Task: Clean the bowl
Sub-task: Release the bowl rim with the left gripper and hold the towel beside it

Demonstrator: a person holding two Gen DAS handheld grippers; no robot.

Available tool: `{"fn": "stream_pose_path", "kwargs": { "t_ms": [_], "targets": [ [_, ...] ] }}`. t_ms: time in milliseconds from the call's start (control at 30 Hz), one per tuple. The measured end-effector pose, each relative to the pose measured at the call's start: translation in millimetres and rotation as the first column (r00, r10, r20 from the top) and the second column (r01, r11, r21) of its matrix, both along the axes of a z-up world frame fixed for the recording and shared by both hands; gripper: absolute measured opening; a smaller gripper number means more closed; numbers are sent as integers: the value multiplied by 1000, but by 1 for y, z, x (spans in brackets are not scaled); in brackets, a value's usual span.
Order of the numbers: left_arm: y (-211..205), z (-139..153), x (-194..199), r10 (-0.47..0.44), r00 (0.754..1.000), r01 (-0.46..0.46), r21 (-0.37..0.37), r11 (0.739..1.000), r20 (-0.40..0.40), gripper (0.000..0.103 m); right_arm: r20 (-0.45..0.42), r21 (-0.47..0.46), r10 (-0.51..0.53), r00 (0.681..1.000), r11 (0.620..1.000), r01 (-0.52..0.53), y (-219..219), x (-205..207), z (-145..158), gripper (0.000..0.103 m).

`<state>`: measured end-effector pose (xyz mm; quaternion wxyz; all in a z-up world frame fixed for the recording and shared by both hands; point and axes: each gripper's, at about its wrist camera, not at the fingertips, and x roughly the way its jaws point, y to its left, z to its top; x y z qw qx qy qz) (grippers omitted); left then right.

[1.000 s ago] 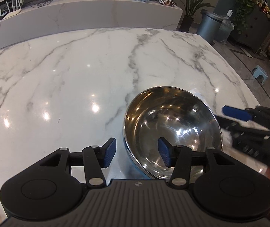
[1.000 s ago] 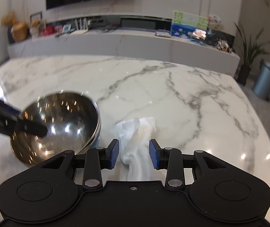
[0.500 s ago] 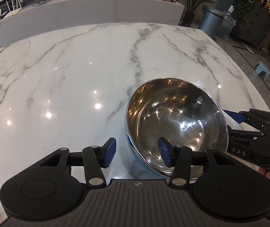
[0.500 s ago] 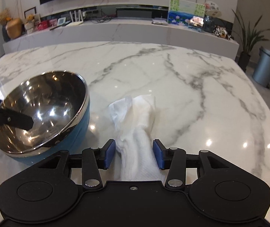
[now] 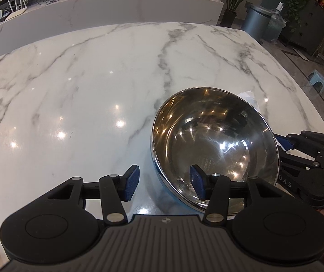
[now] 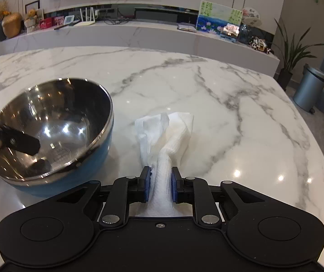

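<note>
A steel bowl with a blue outside sits tilted on the marble table. My left gripper straddles its near rim. One pad is inside the bowl, and table shows between the other pad and the blue wall, so it is open. From the right wrist, the inner finger lies in the bowl. A crumpled white paper towel lies right of the bowl. My right gripper is closing and both pads press the towel's near end. A corner of the towel peeks past the bowl's far rim.
The table's right edge drops to a tiled floor with a grey bin, plants and a small blue stool. A long low marble counter with a router, pictures and ornaments runs behind the table.
My right gripper came forward over the towel and its jaws closed onto it. The left gripper kept its place astride the bowl's rim.
</note>
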<state>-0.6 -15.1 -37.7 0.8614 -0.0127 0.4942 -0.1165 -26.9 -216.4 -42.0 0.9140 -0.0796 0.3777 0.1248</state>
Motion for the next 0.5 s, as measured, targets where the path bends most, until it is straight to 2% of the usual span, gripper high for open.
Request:
{"fn": "stream_pose_path", "kwargs": {
  "t_ms": [133, 200, 500],
  "targets": [
    [0, 1, -1, -10, 1000, 10, -1, 1000, 5, 44, 50, -10, 45, 998, 999, -45, 2, -12, 25, 16],
    [0, 1, -1, -9, 1000, 9, -5, 1000, 5, 36, 54, -13, 47, 997, 999, -46, 3, -15, 27, 16],
    [-4, 0, 1, -8, 1000, 8, 15, 1000, 8, 22, 70, -24, 93, 993, 996, -91, 15, -19, 31, 16]
  ]
}}
